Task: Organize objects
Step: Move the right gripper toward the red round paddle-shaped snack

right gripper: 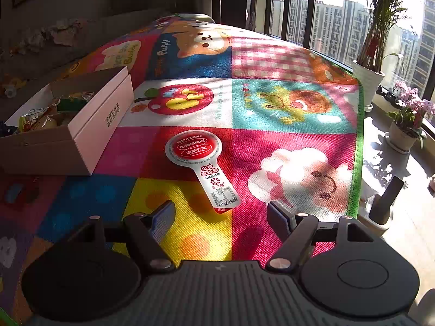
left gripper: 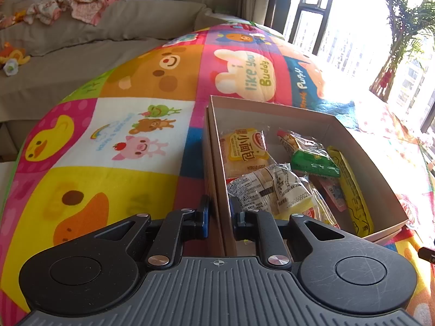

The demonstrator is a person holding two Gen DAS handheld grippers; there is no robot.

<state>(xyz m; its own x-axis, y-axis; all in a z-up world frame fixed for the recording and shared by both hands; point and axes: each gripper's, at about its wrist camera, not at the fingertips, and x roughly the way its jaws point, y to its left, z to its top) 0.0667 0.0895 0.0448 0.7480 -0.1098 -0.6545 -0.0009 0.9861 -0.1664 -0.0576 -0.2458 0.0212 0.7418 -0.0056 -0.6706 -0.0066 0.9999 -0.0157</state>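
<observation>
Most snacks already sit in your box [left gripper: 272, 114], its near-left wall clamped by your left gripper [left gripper: 219, 217]. Only the lollipop-shaped pouch [right gripper: 199, 163] is left on the mat [right gripper: 285, 103], just beyond your wide-open, empty right gripper [right gripper: 220, 217].

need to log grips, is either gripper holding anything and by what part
The left gripper is clamped on the box by its near side wall. The right gripper is open and holds nothing.

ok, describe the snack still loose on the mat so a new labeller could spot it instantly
Start from the colourful cartoon play mat by the window, then find the open cardboard box of snacks on it. To the right of the box, alone on the pink and yellow squares, lies the paddle-shaped packet, just ahead of the right gripper. Its round red top and narrow white handle match nothing else there.
</observation>
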